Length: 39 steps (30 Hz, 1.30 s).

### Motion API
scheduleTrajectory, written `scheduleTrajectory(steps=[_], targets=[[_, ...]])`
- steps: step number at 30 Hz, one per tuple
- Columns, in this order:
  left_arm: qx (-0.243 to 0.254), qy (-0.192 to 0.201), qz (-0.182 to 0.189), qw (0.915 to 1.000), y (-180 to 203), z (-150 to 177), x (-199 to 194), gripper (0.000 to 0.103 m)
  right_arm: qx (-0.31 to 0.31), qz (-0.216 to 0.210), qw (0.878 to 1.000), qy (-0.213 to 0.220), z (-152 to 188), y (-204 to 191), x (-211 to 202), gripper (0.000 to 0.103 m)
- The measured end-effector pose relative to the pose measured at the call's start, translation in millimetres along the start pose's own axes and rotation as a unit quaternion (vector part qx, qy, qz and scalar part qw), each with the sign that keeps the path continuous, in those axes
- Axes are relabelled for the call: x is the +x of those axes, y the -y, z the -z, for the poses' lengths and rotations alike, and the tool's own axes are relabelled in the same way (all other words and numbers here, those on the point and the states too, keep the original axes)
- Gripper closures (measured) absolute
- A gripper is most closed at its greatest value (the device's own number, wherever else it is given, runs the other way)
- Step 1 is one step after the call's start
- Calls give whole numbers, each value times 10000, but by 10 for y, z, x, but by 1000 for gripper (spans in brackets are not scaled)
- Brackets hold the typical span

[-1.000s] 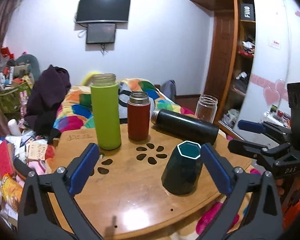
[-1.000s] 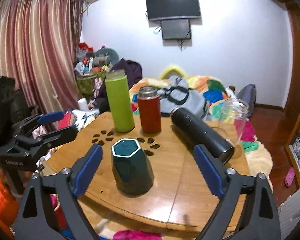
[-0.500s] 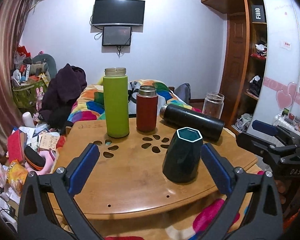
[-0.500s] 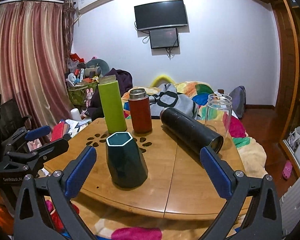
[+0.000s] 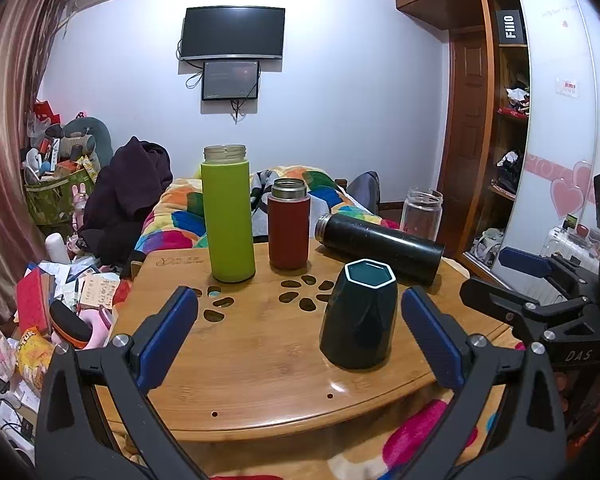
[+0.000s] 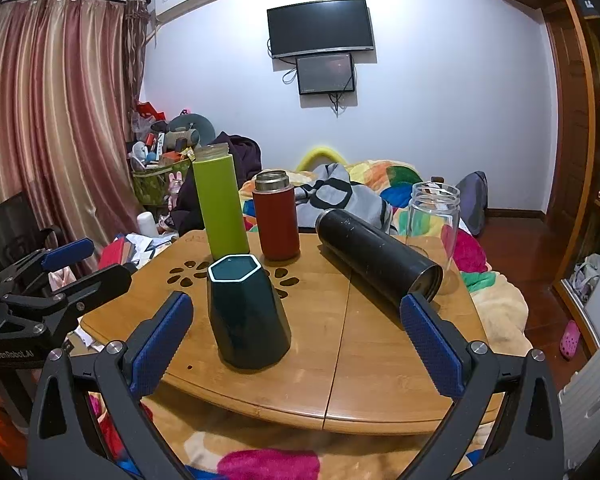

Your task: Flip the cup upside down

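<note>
A dark green faceted cup [image 5: 360, 320] with a white hexagonal rim stands on the round wooden table [image 5: 240, 368], narrow end up and wide end down; whether it is upside down I cannot tell. It also shows in the right wrist view [image 6: 246, 316]. My left gripper [image 5: 298, 336] is open and empty, held back from the table's near edge, the cup just inside its right finger. My right gripper [image 6: 296, 340] is open and empty, the cup just inside its left finger. Each gripper shows at the edge of the other's view.
On the table behind the cup stand a tall green bottle [image 5: 228, 216], a red flask [image 5: 289, 226] and a clear glass jar [image 5: 422, 214]. A black flask [image 5: 380, 246] lies on its side. A cluttered bed lies beyond, a wardrobe at the right.
Both grippers have pulled back and lowered, so the views look more level across the table. The cup and bottles have not moved.
</note>
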<state>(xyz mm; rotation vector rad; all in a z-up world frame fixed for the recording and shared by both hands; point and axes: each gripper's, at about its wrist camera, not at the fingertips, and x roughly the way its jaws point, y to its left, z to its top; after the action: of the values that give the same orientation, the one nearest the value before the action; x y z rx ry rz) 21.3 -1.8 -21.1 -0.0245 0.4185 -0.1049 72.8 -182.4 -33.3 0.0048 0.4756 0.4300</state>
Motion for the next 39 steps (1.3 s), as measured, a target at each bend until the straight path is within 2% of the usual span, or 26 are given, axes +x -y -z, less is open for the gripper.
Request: scheduleTrajectory(steps=[11, 22, 39], targets=[[-53, 78, -16, 10000, -16, -6, -38, 0, -17, 18, 10000, 33, -6, 6, -1, 0], [-7, 441, -237, 9987, -19, -27, -165, 0, -60, 79, 9997, 210, 1, -40, -75, 0], [12, 571, -322, 9978, -15, -26, -219, 0, -105, 95, 9993, 352, -34, -65, -138, 0]])
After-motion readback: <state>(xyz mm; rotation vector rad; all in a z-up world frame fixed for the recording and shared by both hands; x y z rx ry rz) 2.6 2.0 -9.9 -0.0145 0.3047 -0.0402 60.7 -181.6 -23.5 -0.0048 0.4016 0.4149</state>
